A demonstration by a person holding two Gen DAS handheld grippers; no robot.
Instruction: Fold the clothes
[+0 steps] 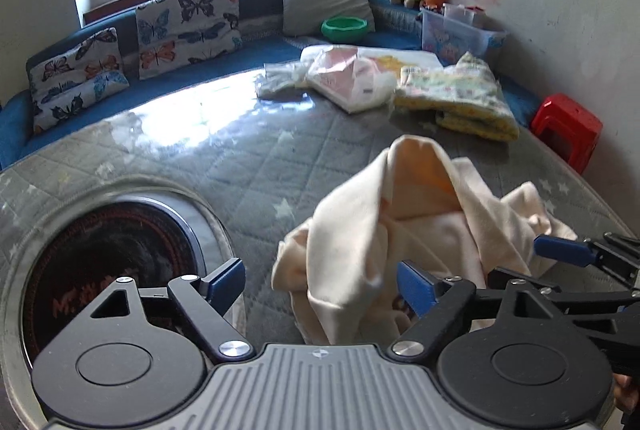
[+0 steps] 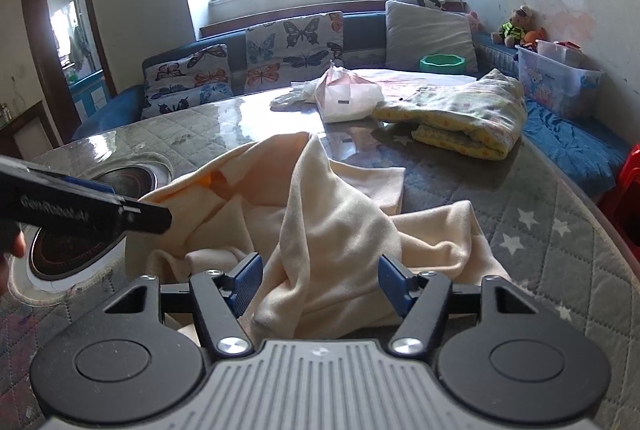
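Right wrist view: the cream garment (image 2: 320,222) lies crumpled on the desk (image 2: 520,230) at 6 o'clock, unfolded. Right gripper (image 2: 320,284) fingers apart around a ridge; left gripper (image 1: 320,282) fingers apart too. A folded yellow blanket (image 2: 460,118) sits at 1 o'clock.

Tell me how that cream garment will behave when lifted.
The cream garment will likely be floppy: it lies in soft, draped folds. Probably light, since a thin peak stands unsupported. It may slide on the glossy table cover, and loose parts will likely trail.
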